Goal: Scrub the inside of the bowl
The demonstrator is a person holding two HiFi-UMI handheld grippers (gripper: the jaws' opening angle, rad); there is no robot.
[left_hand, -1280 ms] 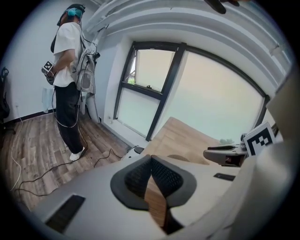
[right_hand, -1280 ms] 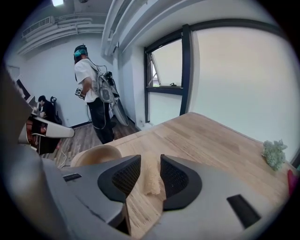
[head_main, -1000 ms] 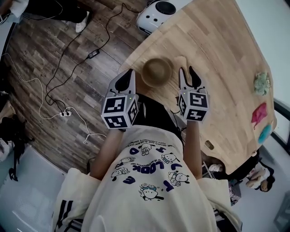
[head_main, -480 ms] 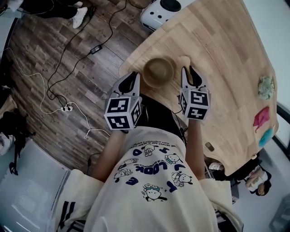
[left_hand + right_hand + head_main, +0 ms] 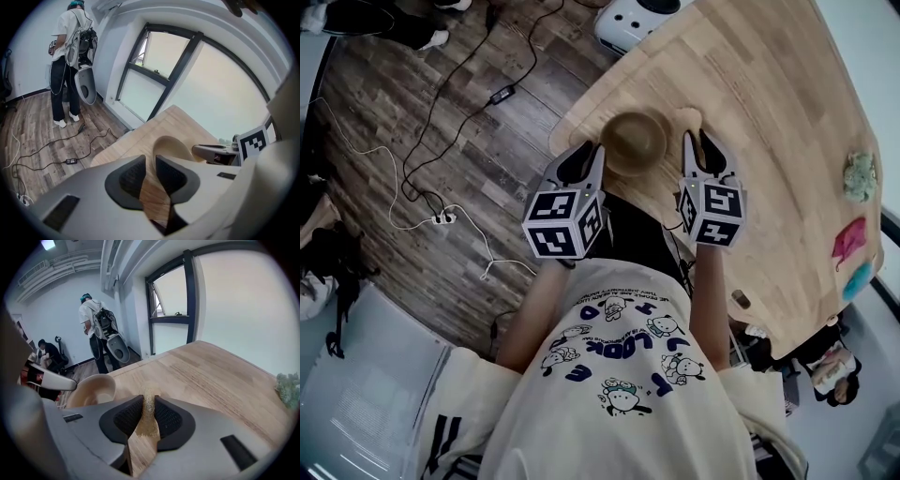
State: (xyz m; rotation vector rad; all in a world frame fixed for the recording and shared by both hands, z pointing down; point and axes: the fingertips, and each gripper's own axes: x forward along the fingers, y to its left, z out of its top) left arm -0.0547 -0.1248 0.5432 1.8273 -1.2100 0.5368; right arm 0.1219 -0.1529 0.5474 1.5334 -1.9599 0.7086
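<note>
While right claw [image 5: 149, 401] has just been closing, now pinching coarse tan scrub sponge [image 5: 149, 420], left claw [image 5: 150, 163] gapes empty. Smooth round pale wooden bowl [image 5: 635, 141] sits near corner of light wood-grain table [image 5: 769, 112], between claws.

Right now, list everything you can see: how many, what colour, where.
bowl: one, tan, table edge, between claws
sponge: one, tan, right claw
table: one, light wood
fuzzy clump: one, pale green, table's right edge
pink item: one, table's right corner
teal item: one, beside it
device: one, white, floor
cables: several, black and white, floor
bystander: one, white shirt, by the window
left claw: one, grey, open, empty
right claw: one, grey, jaws just closing, pressed on sponge
</note>
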